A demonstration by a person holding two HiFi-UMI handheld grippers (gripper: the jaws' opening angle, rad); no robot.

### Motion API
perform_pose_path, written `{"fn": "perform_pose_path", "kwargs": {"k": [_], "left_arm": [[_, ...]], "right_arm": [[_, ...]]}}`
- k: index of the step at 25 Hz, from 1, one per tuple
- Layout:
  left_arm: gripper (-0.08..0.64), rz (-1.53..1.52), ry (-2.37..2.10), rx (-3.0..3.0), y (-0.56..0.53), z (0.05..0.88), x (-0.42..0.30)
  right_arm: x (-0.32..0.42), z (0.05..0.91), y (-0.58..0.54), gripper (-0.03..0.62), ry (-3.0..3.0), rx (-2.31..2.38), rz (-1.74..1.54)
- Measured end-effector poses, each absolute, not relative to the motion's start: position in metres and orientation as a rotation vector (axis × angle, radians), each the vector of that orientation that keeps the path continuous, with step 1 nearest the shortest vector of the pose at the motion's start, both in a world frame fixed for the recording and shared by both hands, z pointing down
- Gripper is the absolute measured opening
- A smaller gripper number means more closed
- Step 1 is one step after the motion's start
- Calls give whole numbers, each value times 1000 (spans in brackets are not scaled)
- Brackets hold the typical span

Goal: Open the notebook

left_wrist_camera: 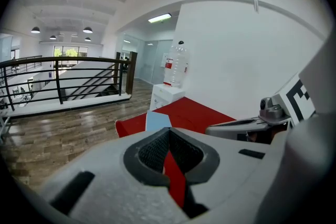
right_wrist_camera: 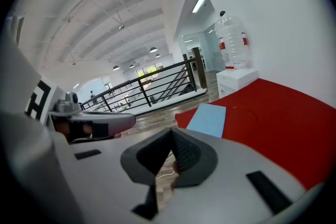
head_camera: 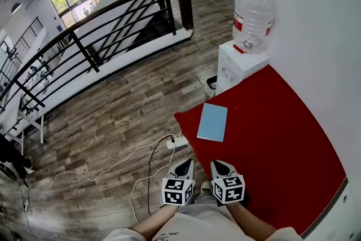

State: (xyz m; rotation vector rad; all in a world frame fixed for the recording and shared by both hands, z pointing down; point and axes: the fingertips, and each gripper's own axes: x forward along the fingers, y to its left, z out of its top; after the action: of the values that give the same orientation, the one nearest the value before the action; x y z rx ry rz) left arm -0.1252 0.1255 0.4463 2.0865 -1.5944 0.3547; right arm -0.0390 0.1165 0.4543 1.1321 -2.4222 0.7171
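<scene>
The wooden floor (head_camera: pixel 124 115) is filling most of the head view. The red desk (head_camera: pixel 271 138) is running along the white wall, with a water dispenser (head_camera: pixel 240 65) standing at its far end. The notebook (head_camera: pixel 212 122), light blue and closed, is lying flat on the desk near its left edge, clear of everything else.

The left hand-held gripper (head_camera: pixel 184 167) and the right hand-held gripper (head_camera: pixel 224 169) are hanging side by side at the desk's near corner, short of the notebook. Both are pointing toward it. Each one is clenched with nothing between its jaws.

Judging by this, the task is sitting at its reach-in step, with the cover untouched. The next move is calling for at least one gripper to spread its jaws and travel forward to a cover edge. The other is probably needed to pin the book while the cover is lifted.
</scene>
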Motion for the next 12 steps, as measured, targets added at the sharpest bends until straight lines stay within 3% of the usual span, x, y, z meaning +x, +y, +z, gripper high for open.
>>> {"fn": "perform_pose_path", "kwargs": {"k": [12], "left_arm": [[6, 361, -1539, 2087, 71, 452, -130]], "right_arm": [[-44, 458, 71, 6, -2384, 1169, 736]]}}
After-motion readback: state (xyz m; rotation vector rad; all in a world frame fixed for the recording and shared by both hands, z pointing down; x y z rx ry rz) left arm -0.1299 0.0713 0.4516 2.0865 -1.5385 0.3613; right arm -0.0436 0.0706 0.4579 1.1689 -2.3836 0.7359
